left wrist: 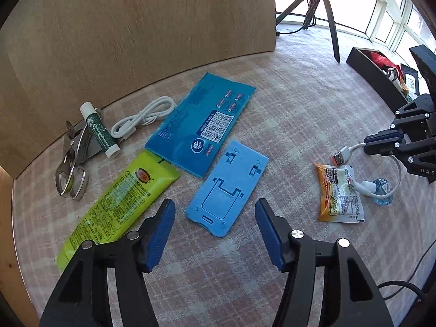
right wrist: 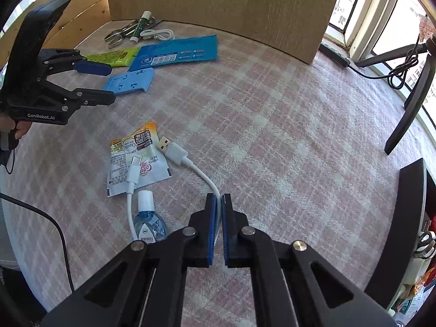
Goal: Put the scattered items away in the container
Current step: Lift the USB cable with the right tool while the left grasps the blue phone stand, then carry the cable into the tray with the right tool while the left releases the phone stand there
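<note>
On the checked cloth, the right gripper had its jaws pinched tight on the loop of a short white cable; the cable's flat plug lay just beside an orange-and-white sachet and its small plug lay across that sachet. A small blue bottle lay inside the loop, touching the sachet's lower edge. The left gripper hung with jaws wide and nothing between them, over the near end of a light-blue plastic stand. Beside the stand lay a blue wipes packet and a yellow-green tube, the tube's tip under the packet's corner. Near the cardboard wall lay scissors, a green stick across their blades, and a coiled white cord. The black container sat well apart at the far right, already holding several things.
</note>
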`<state>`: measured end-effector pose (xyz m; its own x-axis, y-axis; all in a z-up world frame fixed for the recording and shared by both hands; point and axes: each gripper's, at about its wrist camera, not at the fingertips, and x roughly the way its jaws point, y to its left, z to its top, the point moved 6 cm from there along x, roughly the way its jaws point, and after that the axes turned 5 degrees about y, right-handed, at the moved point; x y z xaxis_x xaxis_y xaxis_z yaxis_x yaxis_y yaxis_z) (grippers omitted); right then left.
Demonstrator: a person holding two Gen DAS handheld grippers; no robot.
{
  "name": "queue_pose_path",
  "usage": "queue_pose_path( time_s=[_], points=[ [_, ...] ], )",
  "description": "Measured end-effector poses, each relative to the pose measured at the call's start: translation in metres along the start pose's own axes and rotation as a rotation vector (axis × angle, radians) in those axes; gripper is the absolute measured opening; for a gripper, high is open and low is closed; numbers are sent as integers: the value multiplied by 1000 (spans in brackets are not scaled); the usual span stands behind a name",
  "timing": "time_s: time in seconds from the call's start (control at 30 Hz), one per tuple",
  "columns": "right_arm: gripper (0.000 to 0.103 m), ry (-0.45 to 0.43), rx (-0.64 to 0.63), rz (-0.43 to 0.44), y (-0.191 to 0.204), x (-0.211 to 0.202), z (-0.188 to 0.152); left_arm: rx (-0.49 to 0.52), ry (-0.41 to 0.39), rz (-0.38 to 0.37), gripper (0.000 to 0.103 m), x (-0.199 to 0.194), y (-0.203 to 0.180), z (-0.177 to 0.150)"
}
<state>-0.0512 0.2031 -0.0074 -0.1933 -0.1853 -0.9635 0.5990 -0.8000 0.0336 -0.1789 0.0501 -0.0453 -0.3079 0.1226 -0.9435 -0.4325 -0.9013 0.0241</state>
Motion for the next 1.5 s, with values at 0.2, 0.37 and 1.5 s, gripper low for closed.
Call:
queue_pose_path(
  time_s=[0.2, 0.37, 1.5],
  points=[
    [5, -6, -5, 8, -1, -4, -1, 58, -22, -35, 37, -1, -17, 5],
    [4, -63, 37, 23, -11, -20, -10, -18, -56, -80, 35, -9, -18, 0],
    [4, -433, 306, 107, -23, -128, -24, -221, -354, -56, 35, -150, -117, 25]
  ],
)
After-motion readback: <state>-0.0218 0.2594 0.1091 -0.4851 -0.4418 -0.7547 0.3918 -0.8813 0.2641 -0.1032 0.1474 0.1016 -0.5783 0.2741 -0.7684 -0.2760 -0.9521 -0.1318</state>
